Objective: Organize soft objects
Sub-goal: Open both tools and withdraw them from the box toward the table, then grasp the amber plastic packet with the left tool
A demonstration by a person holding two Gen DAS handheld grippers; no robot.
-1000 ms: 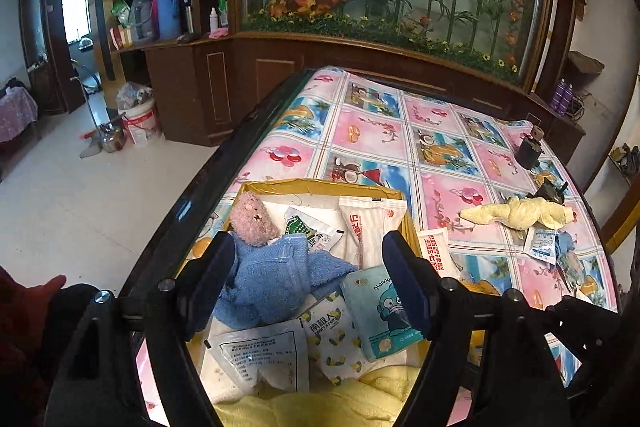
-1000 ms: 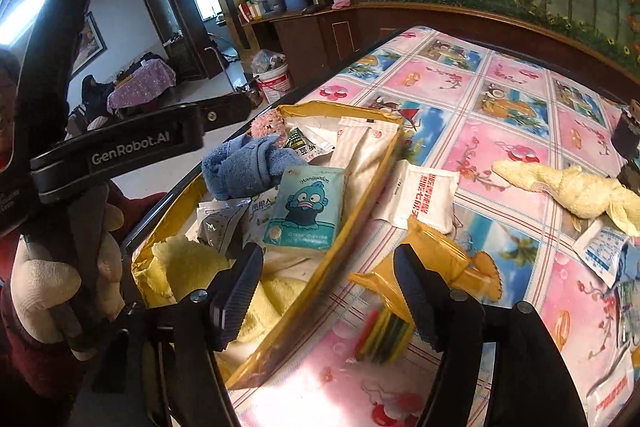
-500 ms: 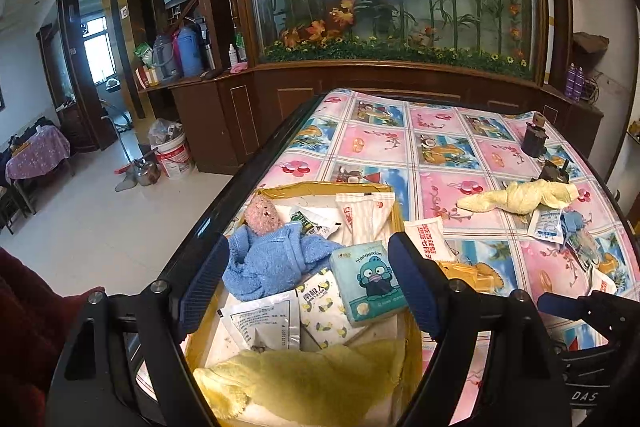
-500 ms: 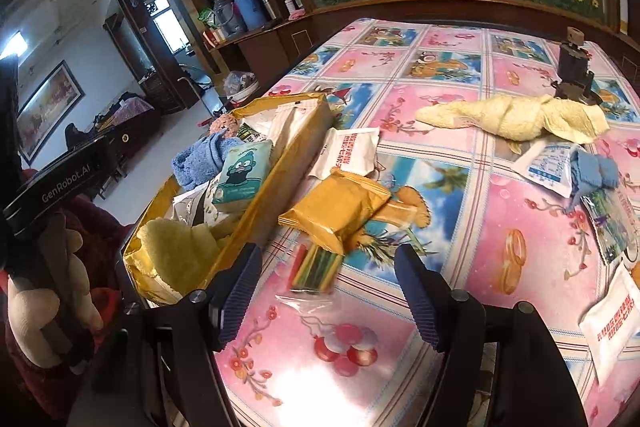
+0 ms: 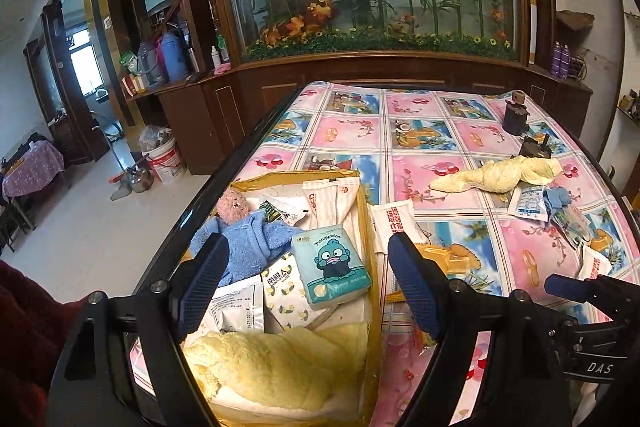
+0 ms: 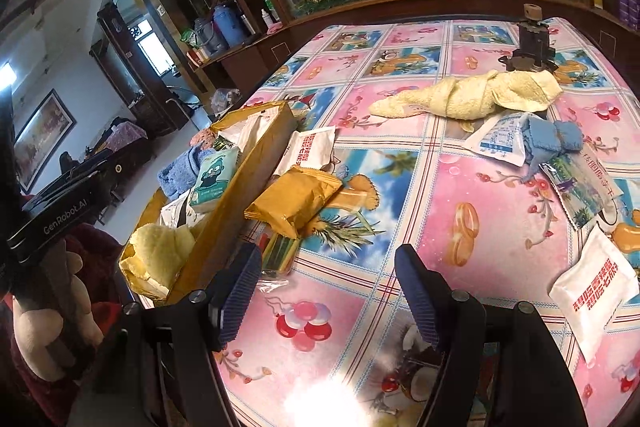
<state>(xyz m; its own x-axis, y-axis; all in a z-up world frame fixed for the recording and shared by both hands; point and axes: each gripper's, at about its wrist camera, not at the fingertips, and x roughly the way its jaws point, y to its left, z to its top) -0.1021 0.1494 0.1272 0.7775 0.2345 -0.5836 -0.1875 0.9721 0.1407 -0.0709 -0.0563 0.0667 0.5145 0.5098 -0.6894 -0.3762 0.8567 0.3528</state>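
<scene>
Only right wrist view shows the gloved hand (image 6: pixel 60 303) gripping left claw.

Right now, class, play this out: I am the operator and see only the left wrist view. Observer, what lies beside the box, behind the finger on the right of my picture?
Observer: A yellow packet, seen whole in the right wrist view, lies on the table beside the box.
Operator: Is anything tucked under it?
Observer: Yes. A clear bag of coloured sticks pokes out from under its near end.
Operator: I see just one tip of the other tool. Is it holding something?
Observer: No. The right hand-held gripper is open and empty, over bare tablecloth.
</scene>
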